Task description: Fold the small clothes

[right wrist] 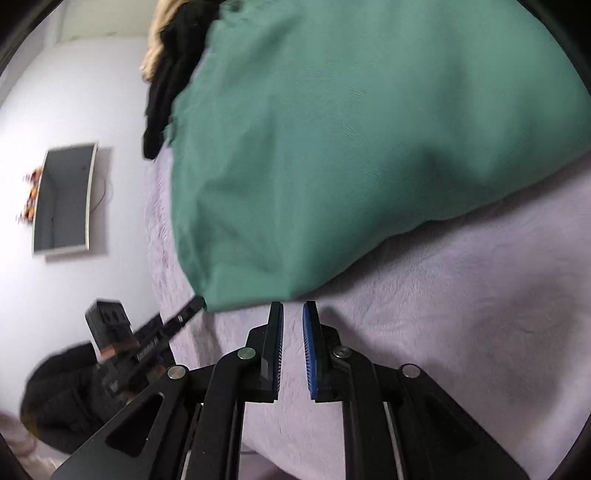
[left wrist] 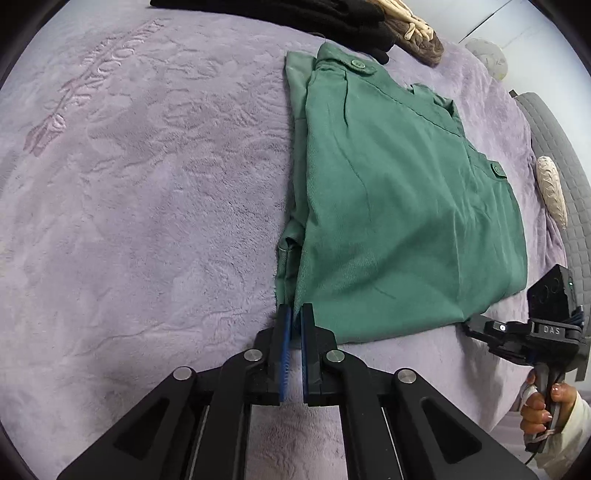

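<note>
1. Your left gripper sits at the 6 o'clock edge of the left wrist view, its blue-padded fingers drawn nearly together on the near left corner of the green garment; a strip of green cloth runs down between the pads, so it looks clamped on that corner.
2. Your right gripper has its jaws a little apart with only purple blanket between them; the tips stop just short of the garment's hem and hold nothing.
3. Seen from the left wrist, the green garment lies folded flat on the purple blanket, its long axis running from 6 o'clock up toward 12 o'clock. The buttoned end points to 12 o'clock, away from you, and the plain hem faces 6 o'clock.
4. From your left gripper the cloth spreads toward 12 and 2 o'clock. Your right gripper meets the hem's far corner at about 4 o'clock, with your right hand on its grip below.
5. In the right wrist view the garment fills 12 to 2 o'clock, and your left gripper touches its corner at 9 o'clock.
6. Dark clothes lie heaped beyond the buttoned end at 12 o'clock.
</note>
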### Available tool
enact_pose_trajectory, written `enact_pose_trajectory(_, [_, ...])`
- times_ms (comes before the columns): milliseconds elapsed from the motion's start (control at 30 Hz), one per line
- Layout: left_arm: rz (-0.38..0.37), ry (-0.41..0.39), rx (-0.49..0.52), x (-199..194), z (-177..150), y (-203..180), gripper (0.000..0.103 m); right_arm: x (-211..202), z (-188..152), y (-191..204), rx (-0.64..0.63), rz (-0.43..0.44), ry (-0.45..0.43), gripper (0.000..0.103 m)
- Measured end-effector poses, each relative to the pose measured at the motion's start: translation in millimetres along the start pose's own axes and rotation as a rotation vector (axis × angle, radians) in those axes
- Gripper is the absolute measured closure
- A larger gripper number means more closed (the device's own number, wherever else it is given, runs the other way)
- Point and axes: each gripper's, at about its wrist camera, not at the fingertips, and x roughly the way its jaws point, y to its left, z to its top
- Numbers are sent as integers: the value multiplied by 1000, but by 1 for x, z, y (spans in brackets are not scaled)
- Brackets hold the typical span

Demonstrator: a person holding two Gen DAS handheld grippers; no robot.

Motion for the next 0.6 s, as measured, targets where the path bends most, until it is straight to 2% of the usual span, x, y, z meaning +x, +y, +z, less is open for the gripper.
enact_pose_trajectory(100, [5,-49,-2,-24,11,-4,98,-38,9,17,-104,-60,-79,89])
enact_pose_trajectory(233, [16,-126,27,-33,56,-20,98,-79,47,14,-136,-174,-216,89])
enact_pose_trajectory(333, [55,-170,58,-14,100,-44,98,-93,86,2,-121,-233,-280,89])
enact_pose_trajectory(433, [57,-190,42,14,140,-66,98,-101,126,-11,-150,-342,-330,89])
enact_pose_trajectory(500, [92,-205,33,30,158,-75,98,-107,148,-21,-159,-384,-353,89])
enact_pose_trajectory(600, [167,-186,10,61,174,-77,98,-117,176,-52,-117,-440,-377,90])
